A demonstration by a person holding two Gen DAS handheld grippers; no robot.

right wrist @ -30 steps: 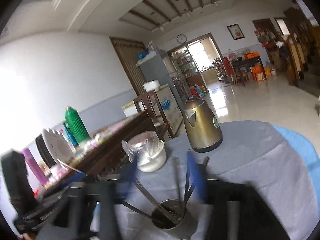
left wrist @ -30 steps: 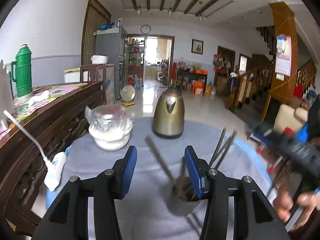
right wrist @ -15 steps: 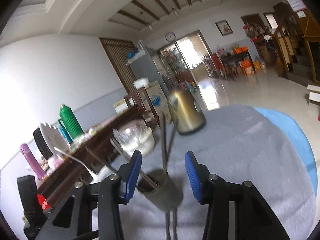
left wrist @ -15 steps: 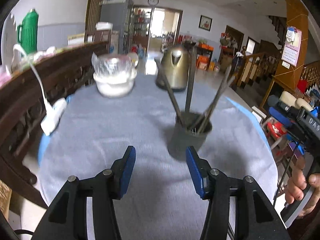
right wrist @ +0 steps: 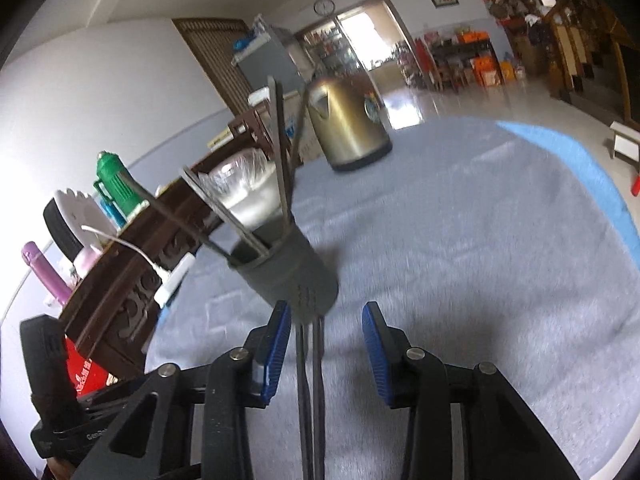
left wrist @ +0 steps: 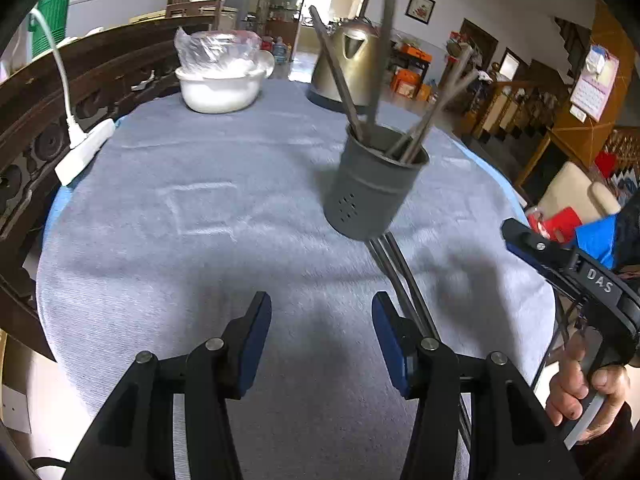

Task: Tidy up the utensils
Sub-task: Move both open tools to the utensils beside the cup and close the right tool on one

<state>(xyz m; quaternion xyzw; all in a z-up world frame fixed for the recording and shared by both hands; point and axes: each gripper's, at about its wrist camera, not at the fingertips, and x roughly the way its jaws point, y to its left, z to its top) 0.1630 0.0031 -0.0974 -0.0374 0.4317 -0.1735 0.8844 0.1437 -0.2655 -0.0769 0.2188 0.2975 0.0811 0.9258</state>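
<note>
Grey holder (left wrist: 370,196) full of utensils (left wrist: 362,80) sitting mid-table (left wrist: 200,208) on the grey cloth, with two loose utensils (right wrist: 310,392) lying flat from its base back toward the cameras. Left gripper (left wrist: 322,344) hanging released over bare cloth with nothing between the jaws; right gripper (right wrist: 325,350) closing, straddling those two loose utensils, pads not touching them yet. Kettle (left wrist: 348,68) and wrapped white bowl (left wrist: 220,80) parked at the far side, power strip (left wrist: 82,152) at the left edge
</note>
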